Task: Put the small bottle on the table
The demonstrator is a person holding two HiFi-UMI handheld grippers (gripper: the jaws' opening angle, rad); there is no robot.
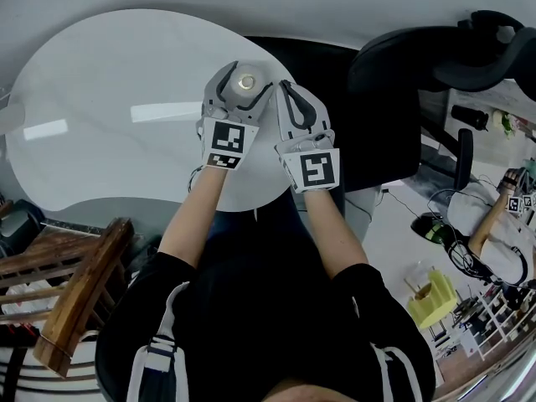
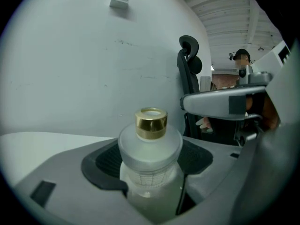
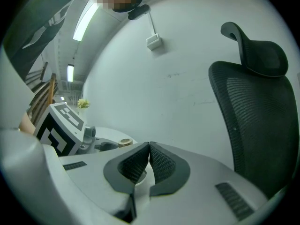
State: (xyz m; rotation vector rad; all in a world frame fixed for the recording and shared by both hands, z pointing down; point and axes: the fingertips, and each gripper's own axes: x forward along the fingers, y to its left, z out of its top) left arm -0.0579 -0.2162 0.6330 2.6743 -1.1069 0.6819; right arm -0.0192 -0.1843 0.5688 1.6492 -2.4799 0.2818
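A small frosted bottle (image 2: pixel 149 163) with a gold cap (image 2: pixel 151 122) stands upright between the jaws of my left gripper (image 2: pixel 149 165), which is shut on its body. In the head view the small bottle (image 1: pixel 244 86) and left gripper (image 1: pixel 239 90) are over the right part of the round white table (image 1: pixel 109 115); whether the bottle's base touches the top is hidden. My right gripper (image 1: pixel 293 99) is just right of it, shut, its black pads (image 3: pixel 159 165) pressed together with nothing between them. The bottle's gold cap (image 3: pixel 125 142) shows at left in the right gripper view.
A black office chair (image 1: pixel 402 82) stands right of the table, close to my right gripper. A wooden rack (image 1: pixel 75 296) is at lower left. Cables, a yellow object (image 1: pixel 431 296) and another person's arm (image 1: pixel 490 229) lie on the floor at right. A white wall is behind.
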